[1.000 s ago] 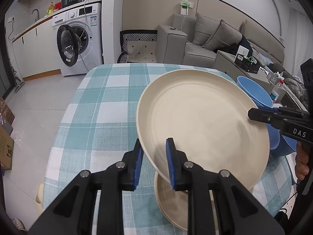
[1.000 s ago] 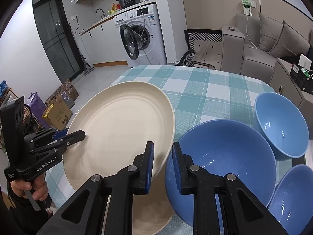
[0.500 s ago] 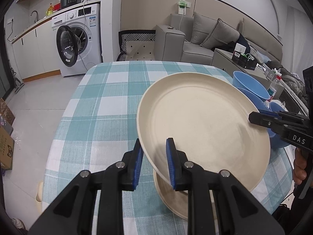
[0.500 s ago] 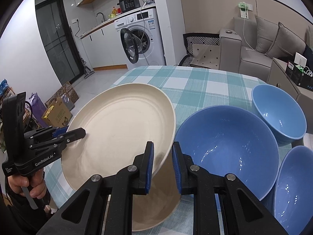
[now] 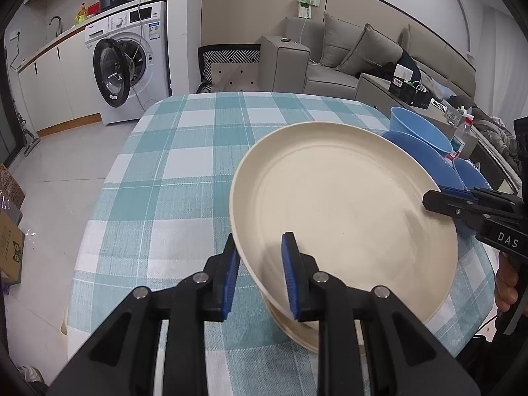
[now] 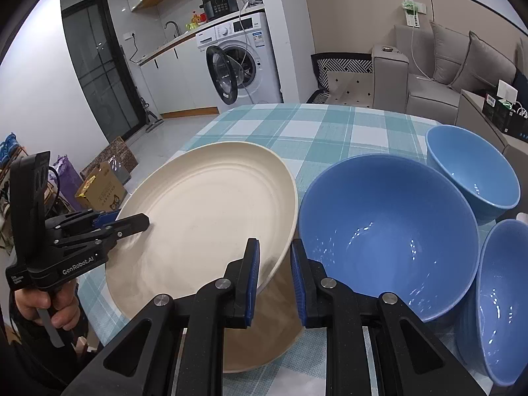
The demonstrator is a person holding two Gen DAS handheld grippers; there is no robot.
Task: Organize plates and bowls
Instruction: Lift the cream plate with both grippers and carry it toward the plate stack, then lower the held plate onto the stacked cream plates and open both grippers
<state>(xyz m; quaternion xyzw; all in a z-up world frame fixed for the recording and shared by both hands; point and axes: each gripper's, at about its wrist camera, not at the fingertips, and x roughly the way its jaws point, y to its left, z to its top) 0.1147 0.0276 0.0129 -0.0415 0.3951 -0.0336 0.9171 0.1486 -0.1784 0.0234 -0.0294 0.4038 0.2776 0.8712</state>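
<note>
A large cream plate point(image 5: 346, 204) point(image 6: 204, 211) is held tilted above the table between both grippers. My left gripper point(image 5: 259, 247) point(image 6: 142, 221) is shut on its near-left rim. My right gripper point(image 6: 274, 247) point(image 5: 432, 203) is shut on the opposite rim. Directly underneath, a second cream plate point(image 5: 297, 326) point(image 6: 264, 330) lies on the checked tablecloth point(image 5: 171, 171), mostly hidden by the held one. Three blue bowls stand to the right: a large one point(image 6: 386, 231) beside the plates, one farther back point(image 6: 472, 171), one at the right edge point(image 6: 501, 297).
The teal-and-white checked table point(image 6: 330, 125) stretches away bare toward its far edge. Behind it are a washing machine point(image 5: 128, 66) with its door open and a grey sofa point(image 5: 346, 59). Cardboard boxes point(image 6: 102, 191) sit on the floor to the left. A hand point(image 6: 62, 303) grips the left gripper's handle.
Both grippers have carried the held plate a little lower and closer to the plate beneath it. Their hold on the rims is unchanged.
</note>
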